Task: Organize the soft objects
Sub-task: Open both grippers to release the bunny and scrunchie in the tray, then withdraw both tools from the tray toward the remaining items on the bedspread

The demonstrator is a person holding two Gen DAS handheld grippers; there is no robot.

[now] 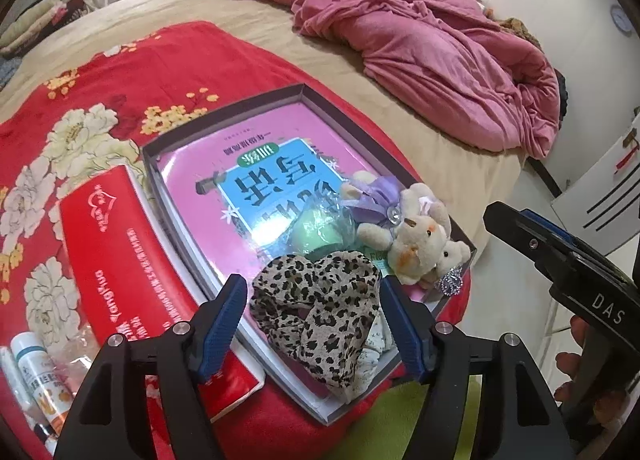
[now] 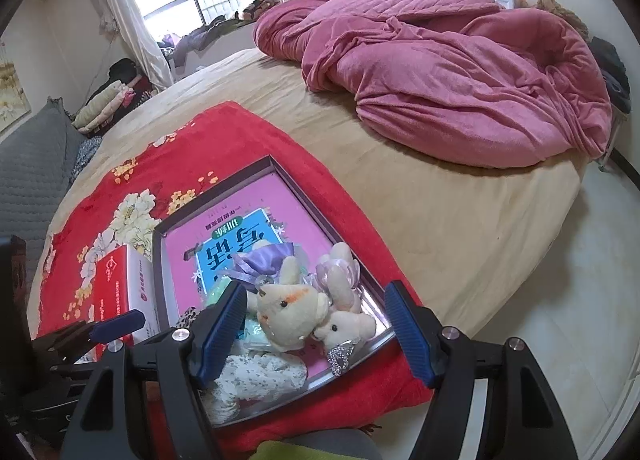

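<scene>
**Soft things lie in the box on the bed**

A flat grey box (image 1: 224,128) sits on a red flowered blanket (image 1: 120,72) at the near end of a big bed (image 2: 400,200). Everything here is told from that box.

A pink book (image 1: 200,188) lies flat in the box and covers most of its floor. At the near end of the box, on top of the book, lies a bunched spotted scarf (image 1: 320,316). A bit of pale flowered cloth (image 2: 256,376) lies in the near corner, touching the scarf. Just past the scarf sit two small cream toy bears (image 1: 420,236), leaning on each other, with a purple bow (image 1: 376,200) and a green ball (image 1: 316,232) beside them.

The left gripper (image 1: 316,324) hangs over the near end of the box. Its jaws are wide apart. The scarf shows between the blue fingers (image 1: 228,316), but they do not squeeze it.

The right gripper (image 2: 316,328) hangs over the bears. Its jaws are wide apart too and hold nothing.

A red carton (image 1: 132,260) lies just left of the box, touching its side. Small tubes (image 1: 28,372) lie left of the carton. A crumpled pink quilt (image 2: 460,76) lies well beyond the box, at the far end of the bed.
</scene>
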